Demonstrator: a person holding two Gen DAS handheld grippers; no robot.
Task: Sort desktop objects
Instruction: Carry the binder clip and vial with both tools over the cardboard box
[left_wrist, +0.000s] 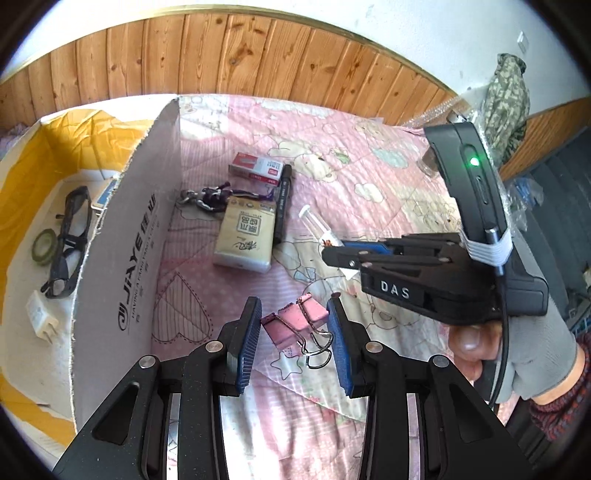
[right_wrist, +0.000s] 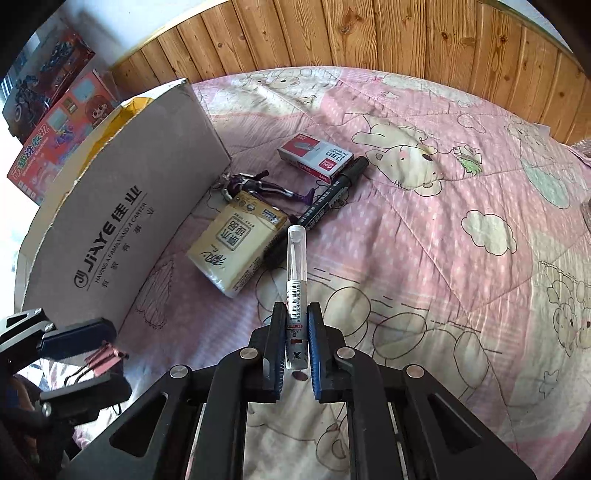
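In the left wrist view, the left gripper (left_wrist: 294, 343) held its ribbed blue pads wide, and 2 pink binder clips (left_wrist: 295, 320) with bent wire handles lay between them on the quilted pink bedspread (left_wrist: 388, 177), with gaps on both sides. Ahead of the jaws sat a soft beige tissue pack (left_wrist: 245, 238), a black marker (left_wrist: 282, 203), a red-and-white staple box (left_wrist: 255, 168) and a small purple figurine (left_wrist: 210, 195). Left of the jaws, a grey cardboard box (left_wrist: 125, 266) wall stood upright, with black glasses (left_wrist: 68, 240) inside. The right gripper (left_wrist: 345, 254) crossed from the right, in a gloved hand. In the right wrist view, the right gripper (right_wrist: 295, 325) was clamped narrowly on a clear-capped pen (right_wrist: 296, 280), which pointed forward toward the tissue pack (right_wrist: 236, 247) and marker (right_wrist: 332, 192). The left gripper (right_wrist: 79, 354) showed far left beside the box (right_wrist: 122, 221).
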